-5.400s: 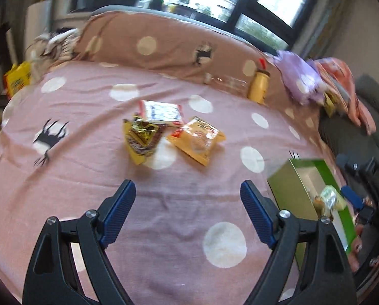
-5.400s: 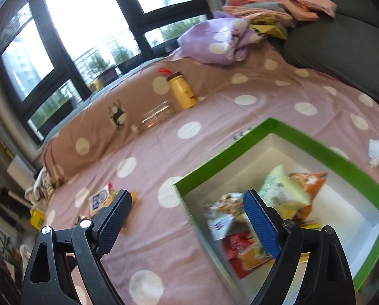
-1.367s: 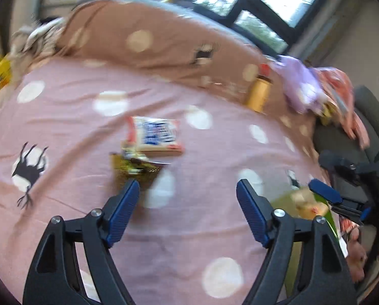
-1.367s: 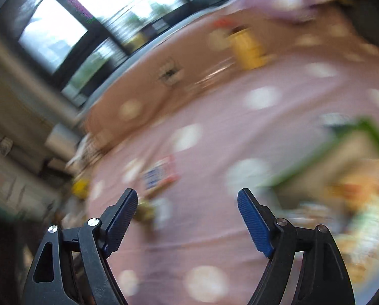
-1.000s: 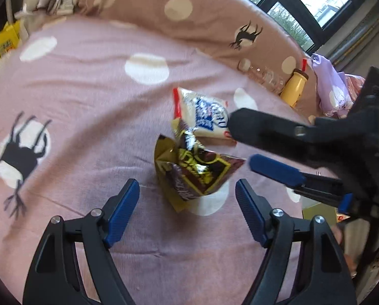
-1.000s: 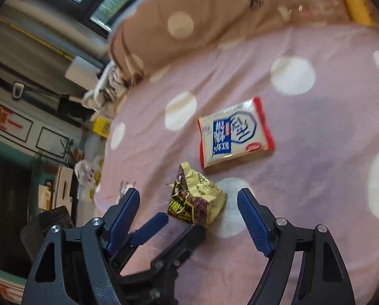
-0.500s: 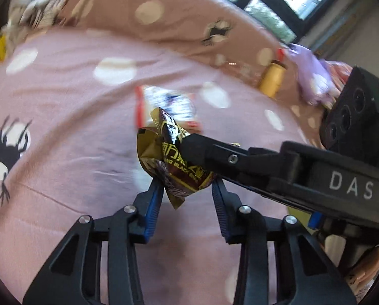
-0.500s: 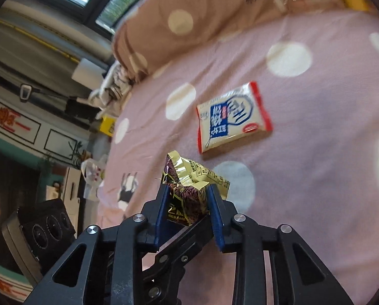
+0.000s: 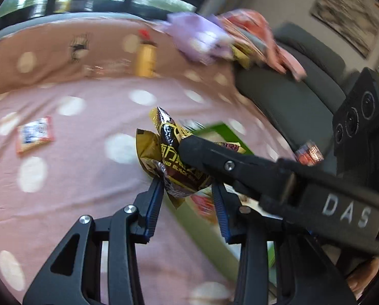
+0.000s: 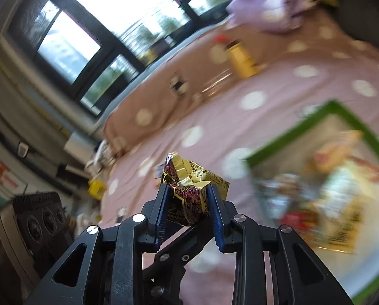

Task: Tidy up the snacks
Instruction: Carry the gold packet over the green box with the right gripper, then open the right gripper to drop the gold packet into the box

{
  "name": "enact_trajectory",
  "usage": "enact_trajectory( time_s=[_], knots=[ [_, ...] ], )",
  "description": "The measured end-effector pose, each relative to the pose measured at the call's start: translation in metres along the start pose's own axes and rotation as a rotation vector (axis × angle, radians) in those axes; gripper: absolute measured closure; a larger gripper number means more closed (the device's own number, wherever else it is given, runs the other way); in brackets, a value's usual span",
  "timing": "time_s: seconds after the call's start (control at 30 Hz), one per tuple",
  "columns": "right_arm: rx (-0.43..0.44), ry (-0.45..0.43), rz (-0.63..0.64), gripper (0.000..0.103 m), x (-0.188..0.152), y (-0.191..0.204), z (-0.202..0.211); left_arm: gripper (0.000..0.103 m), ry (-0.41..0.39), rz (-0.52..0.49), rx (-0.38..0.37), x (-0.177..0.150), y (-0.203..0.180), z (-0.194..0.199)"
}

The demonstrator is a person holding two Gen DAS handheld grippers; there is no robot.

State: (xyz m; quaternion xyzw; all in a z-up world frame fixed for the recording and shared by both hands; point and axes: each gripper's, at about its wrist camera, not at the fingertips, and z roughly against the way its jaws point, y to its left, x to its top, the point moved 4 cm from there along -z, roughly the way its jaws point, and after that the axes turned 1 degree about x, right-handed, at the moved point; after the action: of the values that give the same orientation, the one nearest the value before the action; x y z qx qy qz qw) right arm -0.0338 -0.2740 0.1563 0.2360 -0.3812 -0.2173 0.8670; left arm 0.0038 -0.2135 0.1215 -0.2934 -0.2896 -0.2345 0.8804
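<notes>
A crumpled gold and black snack packet (image 9: pixel 170 157) hangs above the pink spotted bedspread, pinched from two sides. My left gripper (image 9: pixel 186 189) is shut on its lower part, and my right gripper (image 10: pixel 188 190) is shut on the same snack packet (image 10: pixel 193 188). The right gripper's black arm crosses the left wrist view from the right. A green-rimmed box (image 10: pixel 291 133) with several snacks inside lies to the right, blurred. The green-rimmed box (image 9: pixel 214 127) shows just behind the packet in the left wrist view. A white, blue and red packet (image 9: pixel 34 136) lies flat on the bedspread at the left.
A yellow bottle with a red cap (image 9: pixel 146 59) stands by the spotted bolster at the back, next to a clear jar. A purple cloth (image 9: pixel 202 38) and clothes are piled on a grey sofa (image 9: pixel 291 96) at the right. Windows run along the far wall.
Both grippers closed on the gold packet, lifted it off the bedspread and carried it rightward to the green box. The white and blue packet stayed behind at the left.
</notes>
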Motion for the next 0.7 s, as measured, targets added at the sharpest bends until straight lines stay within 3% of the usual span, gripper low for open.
enact_trajectory(
  time_s=[0.3,0.63,0.7],
  knots=[
    [-0.117,-0.039,-0.171,0.070,-0.007,-0.088,0.050,0.064,0.157,-0.123,-0.100,-0.027,-0.078,-0.057],
    [-0.194,0.026,-0.258,0.070,-0.022,-0.127,0.048,0.063,0.270,-0.145,-0.063,-0.049,-0.092,-0.088],
    [-0.227,0.028,-0.273,0.055,-0.023,-0.130,0.047,0.061,0.266,-0.153,-0.046,-0.049,-0.088,-0.086]
  ],
)
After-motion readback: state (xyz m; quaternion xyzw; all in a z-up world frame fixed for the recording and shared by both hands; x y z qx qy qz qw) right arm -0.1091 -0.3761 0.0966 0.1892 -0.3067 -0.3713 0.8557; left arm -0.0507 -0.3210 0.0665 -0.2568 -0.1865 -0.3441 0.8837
